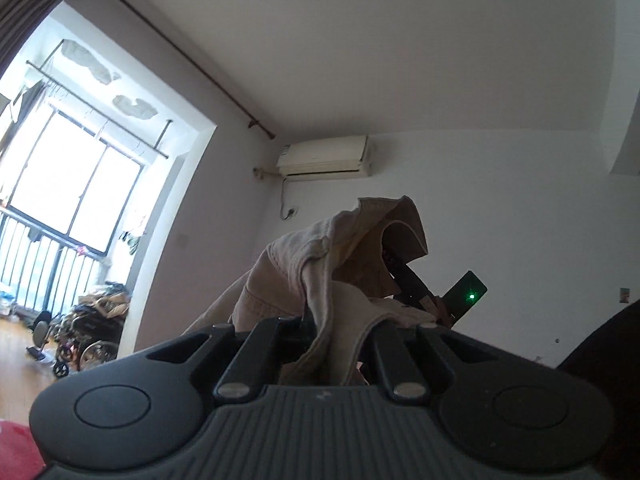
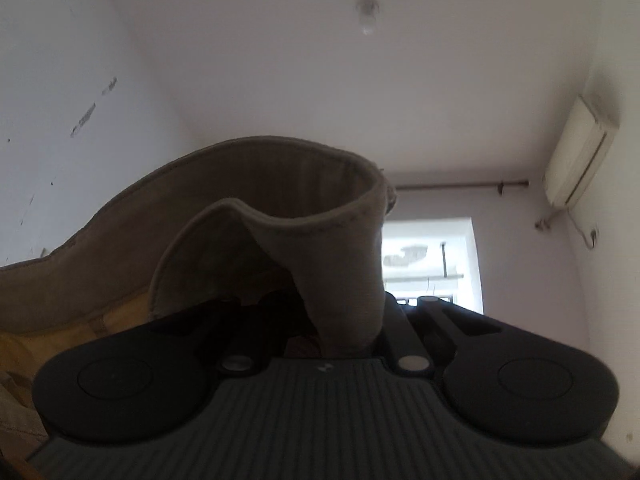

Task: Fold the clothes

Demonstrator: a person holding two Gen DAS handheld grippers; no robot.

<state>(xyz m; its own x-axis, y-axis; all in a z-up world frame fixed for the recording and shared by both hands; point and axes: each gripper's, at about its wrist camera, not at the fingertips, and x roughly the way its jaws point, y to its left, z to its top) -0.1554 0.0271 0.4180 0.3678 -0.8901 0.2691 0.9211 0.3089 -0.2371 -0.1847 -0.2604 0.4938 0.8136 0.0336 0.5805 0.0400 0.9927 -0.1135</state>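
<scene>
Left gripper (image 1: 320, 344) pinches the beige garment (image 1: 304, 264), which is held aloft toward the ceiling; right gripper (image 2: 344, 340) is clamped on its hemmed edge. Judged step: garment lifted, stretched between both claws. Next move needs a flat surface, none in view. No containers visible

A: White ceiling (image 1: 360, 40) up top, air conditioner (image 1: 324, 157) mounted high on the wall, curtain rod (image 1: 180, 52) running alongside!

B: And bright daylight through the balcony window (image 1: 76, 184), railing (image 1: 40, 264) below, wooden floor (image 1: 16, 344), wheelchair (image 1: 86, 344) parked nearby.
</scene>
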